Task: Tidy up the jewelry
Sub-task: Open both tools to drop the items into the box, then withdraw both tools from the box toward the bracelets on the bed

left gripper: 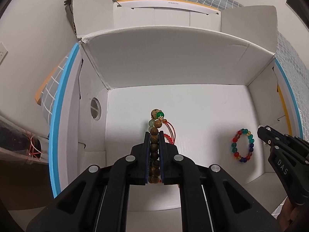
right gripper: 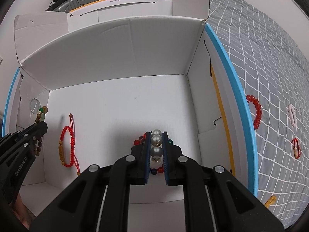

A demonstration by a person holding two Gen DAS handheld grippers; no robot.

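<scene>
My left gripper [left gripper: 154,135] is shut on a brown wooden-bead bracelet [left gripper: 154,147] with a green bead at its tip, held over the floor of a white cardboard box [left gripper: 193,73]. It also shows at the left of the right wrist view [right gripper: 41,123]. My right gripper [right gripper: 156,134] is shut on a pearl bracelet [right gripper: 156,145], held inside the box above a multicoloured glass-bead bracelet [left gripper: 242,145] on the floor. A red cord bracelet [right gripper: 67,147] lies on the box floor between the grippers.
On the grey checked bedspread [right gripper: 270,77] right of the box lie a red bead bracelet [right gripper: 256,112], a pink bead bracelet [right gripper: 292,115], a small red cord bracelet [right gripper: 296,147] and an amber one [right gripper: 270,201]. A second white box [left gripper: 166,13] stands behind.
</scene>
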